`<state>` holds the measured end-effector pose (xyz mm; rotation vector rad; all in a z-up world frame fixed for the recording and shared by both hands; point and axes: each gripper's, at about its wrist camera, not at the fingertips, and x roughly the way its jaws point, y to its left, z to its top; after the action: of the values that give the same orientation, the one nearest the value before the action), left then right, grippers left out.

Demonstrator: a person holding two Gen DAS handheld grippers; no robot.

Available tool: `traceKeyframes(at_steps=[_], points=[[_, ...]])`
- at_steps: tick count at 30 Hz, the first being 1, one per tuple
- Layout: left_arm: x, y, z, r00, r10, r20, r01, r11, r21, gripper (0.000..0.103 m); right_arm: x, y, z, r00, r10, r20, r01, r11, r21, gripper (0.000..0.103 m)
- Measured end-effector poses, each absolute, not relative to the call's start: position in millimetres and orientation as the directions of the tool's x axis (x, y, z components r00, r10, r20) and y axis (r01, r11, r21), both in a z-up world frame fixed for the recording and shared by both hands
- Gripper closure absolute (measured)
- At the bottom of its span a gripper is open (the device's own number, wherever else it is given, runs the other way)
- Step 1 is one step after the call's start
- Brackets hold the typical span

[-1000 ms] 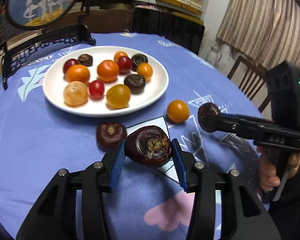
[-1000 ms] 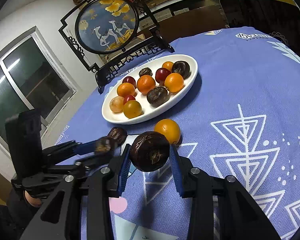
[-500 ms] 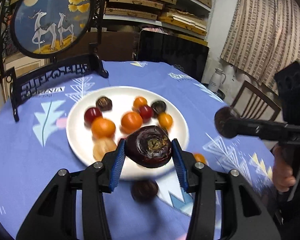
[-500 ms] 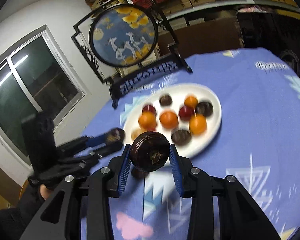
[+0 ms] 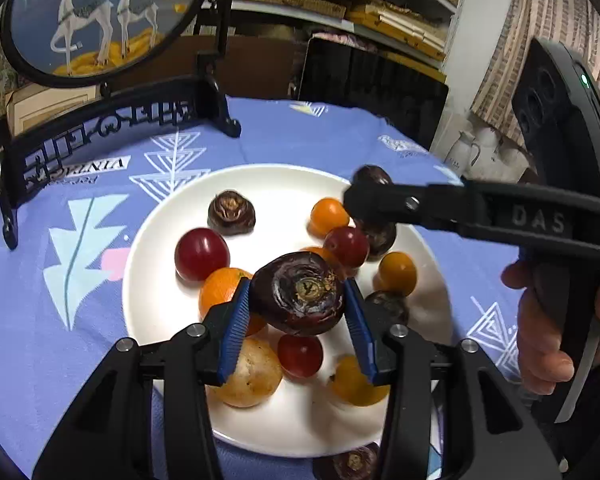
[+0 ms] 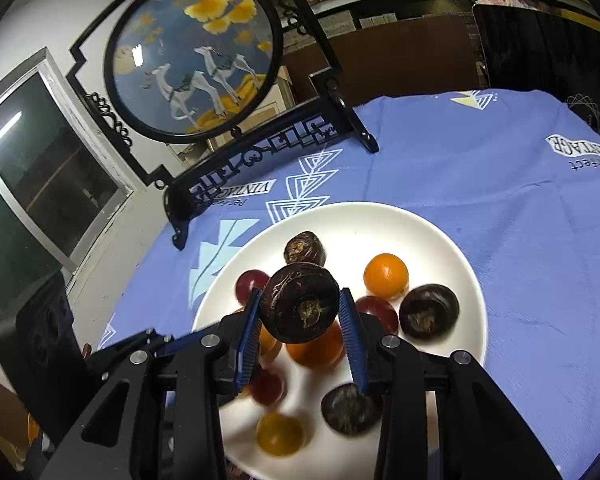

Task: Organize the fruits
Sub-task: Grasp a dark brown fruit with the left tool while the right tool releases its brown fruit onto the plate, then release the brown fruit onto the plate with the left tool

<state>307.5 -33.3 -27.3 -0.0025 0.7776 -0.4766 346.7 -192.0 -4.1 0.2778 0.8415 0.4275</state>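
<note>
My left gripper (image 5: pixel 298 312) is shut on a dark brown water chestnut (image 5: pixel 298 294) and holds it above the white plate (image 5: pixel 160 300). My right gripper (image 6: pixel 298 328) is shut on another dark water chestnut (image 6: pixel 300 308), also above the plate (image 6: pixel 452 248); it shows in the left wrist view (image 5: pixel 370 196) over the plate's far right. The plate holds several orange, red and dark fruits, such as a red one (image 5: pixel 201 254) and an orange one (image 6: pixel 385 274). Another dark chestnut (image 5: pixel 350 465) lies on the blue tablecloth just before the plate.
A black framed round deer picture on a stand (image 5: pixel 100 20) stands at the table's far left, behind the plate; it also shows in the right wrist view (image 6: pixel 196 56). A dark chair back (image 5: pixel 372 76) stands beyond the table. The blue tablecloth (image 6: pixel 540 240) extends right.
Both grippers have risen from the tablecloth and moved forward over the plate, each still holding its chestnut. The right gripper now hovers over the plate's far right side.
</note>
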Motion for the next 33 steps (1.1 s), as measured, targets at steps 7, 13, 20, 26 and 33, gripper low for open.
traceKeyframes(at_steps=[7, 13, 20, 26, 33], points=[[294, -26, -14, 0.664, -0.419, -0.619, 0.395, 0.900, -0.185, 0.022, 336, -199, -2, 0.626, 0.462, -0.628, -0.244, 0.881, 0.405, 0.051], [276, -27, -13, 0.668, -0.405, -0.625, 0.396, 0.904, -0.163, 0.022, 305, -215, -1, 0.647, 0.456, -0.611, -0.232, 0.881, 0.411, 0.051], [253, -29, -22, 0.657, -0.378, -0.652, 0.395, 0.910, -0.128, 0.022, 251, -230, -15, 0.647, 0.469, -0.601, -0.228, 0.871, 0.435, 0.051], [238, -21, -31, 0.635, -0.370, -0.678, 0.376, 0.915, -0.147, 0.022, 212, -245, -25, 0.657, 0.469, -0.591, -0.208, 0.866, 0.456, 0.049], [222, -17, -43, 0.613, -0.353, -0.707, 0.364, 0.920, -0.143, 0.022, 190, -257, -49, 0.641, 0.460, -0.614, -0.165, 0.864, 0.475, 0.046]])
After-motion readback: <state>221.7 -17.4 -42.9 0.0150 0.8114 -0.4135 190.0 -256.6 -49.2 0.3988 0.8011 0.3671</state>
